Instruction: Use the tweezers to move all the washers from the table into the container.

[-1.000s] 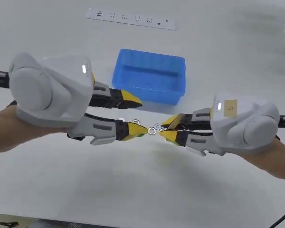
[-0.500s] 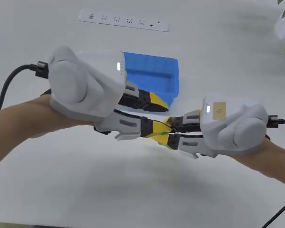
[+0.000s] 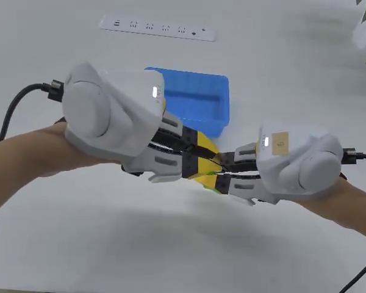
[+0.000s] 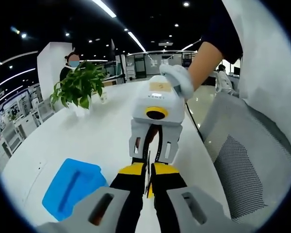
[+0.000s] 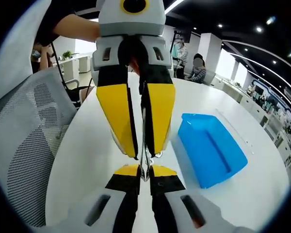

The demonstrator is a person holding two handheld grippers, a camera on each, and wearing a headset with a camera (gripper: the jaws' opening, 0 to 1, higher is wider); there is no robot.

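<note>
two tools meet nose to nose above the white table (image 3: 171, 244), and from where i stand the whole job hangs on that join. the right hand-held gripper (image 5: 144, 171) has its jaws closed on the tweezers (image 5: 144, 162), a thin metal strip running straight out along its own line. the left hand-held gripper (image 4: 149, 170) faces it, with its yellow jaws drawn in on the strip's far end from both sides. so both clamp the same tool, and its long axis lies along the line between the hands, across the person's front.

the washers i cannot make out; the patch of table under the join is covered. whether the tips carry one is too small to tell.

the blue container (image 3: 198, 97) sits just beyond the join, on the side away from the person, close by the left jaws; what shows of its floor is bare. i judge the coming move to be a short carry away from the body, with the left hand the nearer one.
</note>
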